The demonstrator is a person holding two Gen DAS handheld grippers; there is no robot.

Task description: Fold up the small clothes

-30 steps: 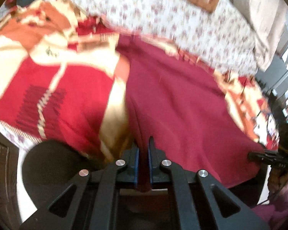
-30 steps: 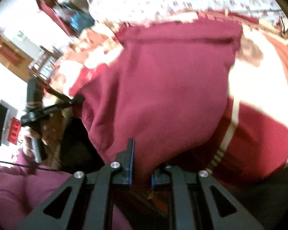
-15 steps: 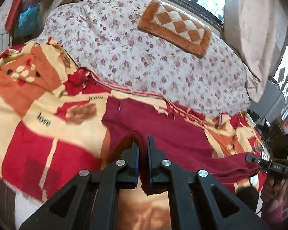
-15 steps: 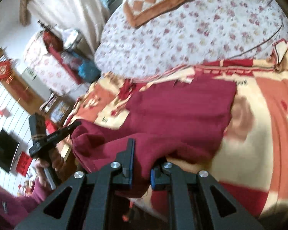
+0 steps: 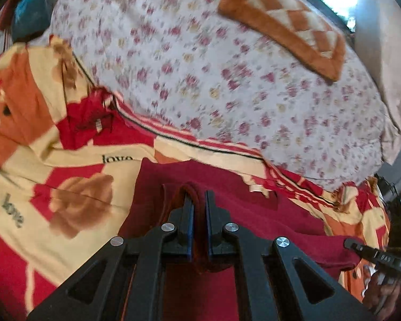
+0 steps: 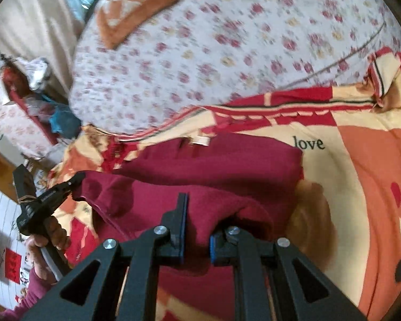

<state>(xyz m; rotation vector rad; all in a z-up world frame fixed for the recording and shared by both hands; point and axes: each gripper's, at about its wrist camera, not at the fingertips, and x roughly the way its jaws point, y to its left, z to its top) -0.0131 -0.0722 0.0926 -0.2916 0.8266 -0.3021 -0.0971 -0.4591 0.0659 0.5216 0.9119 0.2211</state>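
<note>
A dark red garment (image 5: 227, 187) lies on a red, cream and orange blanket (image 5: 66, 160); it also shows in the right wrist view (image 6: 227, 160). My left gripper (image 5: 199, 195) is shut on a bunched edge of the garment, lifted over the part lying flat. My right gripper (image 6: 197, 214) is shut on another edge of the same garment, with cloth bulging between its fingers. Each gripper shows in the other's view, the right one (image 5: 371, 251) at the garment's right edge, the left one (image 6: 50, 195) at its left edge.
A floral quilt (image 5: 227, 67) with an orange checked cushion (image 5: 286, 24) lies beyond the blanket. Clutter with a blue bag (image 6: 61, 120) sits off the far left side of the bed. A curtain (image 6: 34, 13) hangs at the back.
Both grippers have carried the garment's near edge forward, toward its far edge by the quilt. The garment now lies doubled, with the lifted half over the flat half.
</note>
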